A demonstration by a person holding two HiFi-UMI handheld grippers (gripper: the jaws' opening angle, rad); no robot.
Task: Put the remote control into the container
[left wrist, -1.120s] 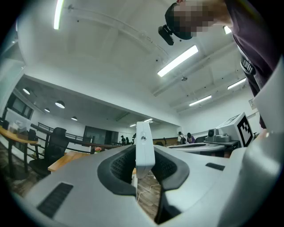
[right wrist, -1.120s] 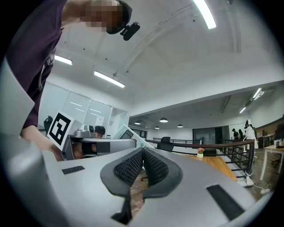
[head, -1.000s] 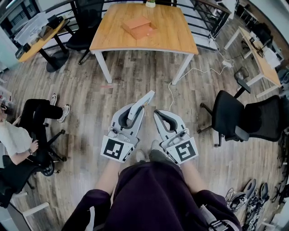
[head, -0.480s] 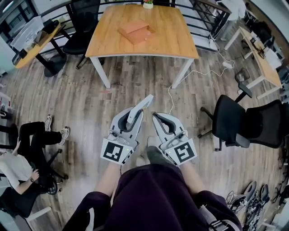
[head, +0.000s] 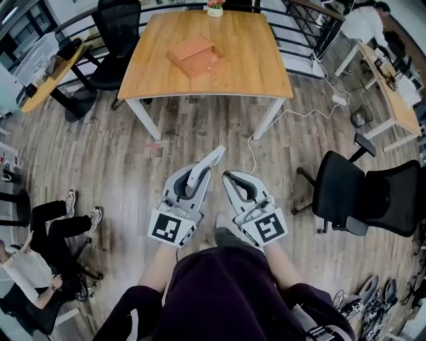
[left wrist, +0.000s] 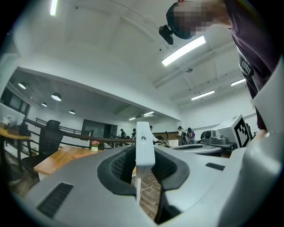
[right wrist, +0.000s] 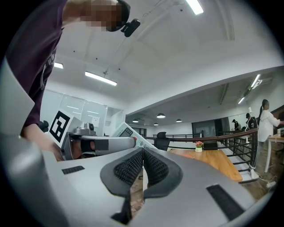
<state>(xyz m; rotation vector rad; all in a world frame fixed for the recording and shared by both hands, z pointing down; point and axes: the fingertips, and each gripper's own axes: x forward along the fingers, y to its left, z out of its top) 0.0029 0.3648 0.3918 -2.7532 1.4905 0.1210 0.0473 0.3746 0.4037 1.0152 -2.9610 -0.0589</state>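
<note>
Our left gripper (head: 198, 178) pinches the white remote control (head: 208, 162) by its thin sides, jaws partly closed on it. Our right gripper (head: 231, 178) is closed and holds nothing. The orange container (head: 193, 54) sits on the wooden table (head: 256, 63), nearer its left edge, well apart from us. We should squeeze tight, get close, then lower the remote in gently.

Only the top end of the remote (head: 214, 157) shows. The rest is buried between the jaws of the left gripper (head: 198, 178), and in the left gripper view it stands edge-on, keys out of sight. The box (head: 194, 54) on the table (head: 253, 60) is too far off to tell whether it's open. The top edge clips the plant (head: 214, 6), the left edge the seated person (head: 33, 266), the right edge the black chair (head: 373, 196). The right gripper (head: 227, 176) partly covers the holder's shoe (head: 226, 234).
</note>
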